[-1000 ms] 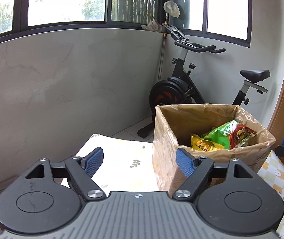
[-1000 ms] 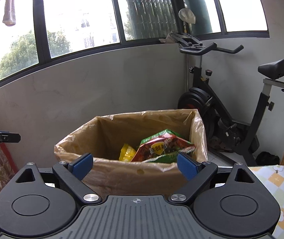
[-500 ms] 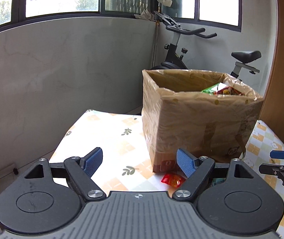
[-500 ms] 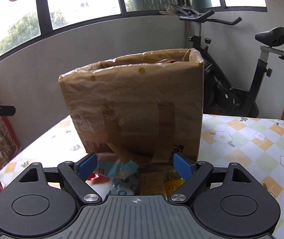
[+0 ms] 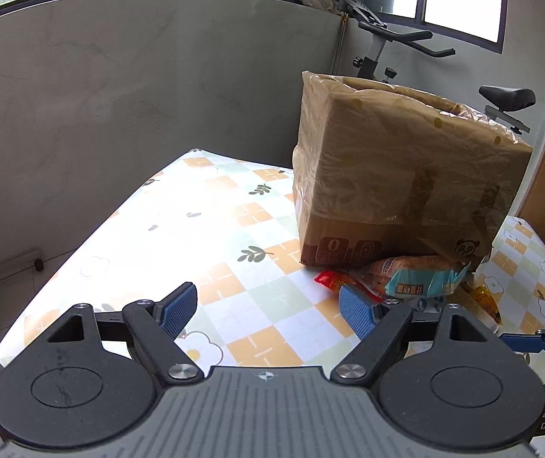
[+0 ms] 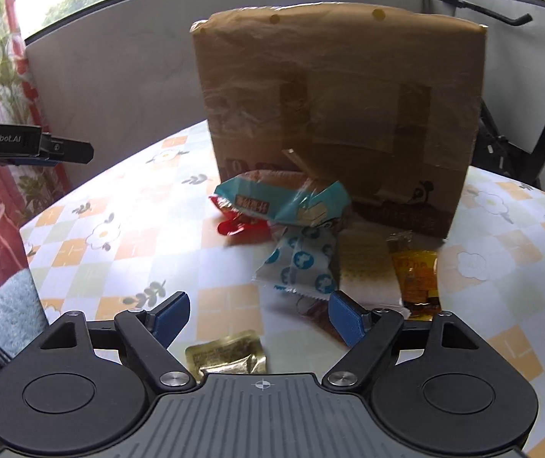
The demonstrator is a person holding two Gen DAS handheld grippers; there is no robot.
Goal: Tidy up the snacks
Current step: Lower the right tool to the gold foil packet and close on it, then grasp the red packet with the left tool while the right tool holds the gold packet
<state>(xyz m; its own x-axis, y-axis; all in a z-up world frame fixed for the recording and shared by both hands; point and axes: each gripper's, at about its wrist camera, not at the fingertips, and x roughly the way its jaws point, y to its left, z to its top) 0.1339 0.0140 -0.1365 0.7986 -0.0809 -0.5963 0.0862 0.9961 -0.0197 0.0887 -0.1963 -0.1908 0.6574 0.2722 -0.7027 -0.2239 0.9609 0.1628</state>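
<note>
A tall cardboard box (image 6: 341, 114), wrapped in clear film, is being shown standing on a table covered with a flowered, checked cloth (image 5: 211, 229). The box is taken as the landmark here. Loose snacks are being seen scattered on the cloth at the foot of its near face.

Right against the base of the box, a teal packet (image 6: 287, 202) is lying crosswise, with a red wrapper (image 6: 234, 225) partly tucked under its left end. Just in front of the teal packet, a white packet with blue dots (image 6: 303, 263) is lying, and beside it a pale tan packet (image 6: 364, 263) and an orange-yellow packet (image 6: 417, 274) are lying, the last nearest the box's right corner. Farther out from the box, a small gold packet (image 6: 226, 355) is lying flat on the cloth.

The right gripper (image 6: 259, 318) is being held above the cloth on the near side of the snacks. Its jaws are closing, yet nothing is being pinched; the gold packet is seen lower in the frame, in the gap behind the blue pads (image 6: 345, 322), and is not being touched by them.

The left gripper (image 5: 268, 309) is being held spread wide to the left of the box, over bare cloth, with nothing between its jaws. In its view the teal packet (image 5: 421, 282) and the red wrapper (image 5: 329, 280) are seen beside the box's lower corner, just beyond its right pad.
</note>
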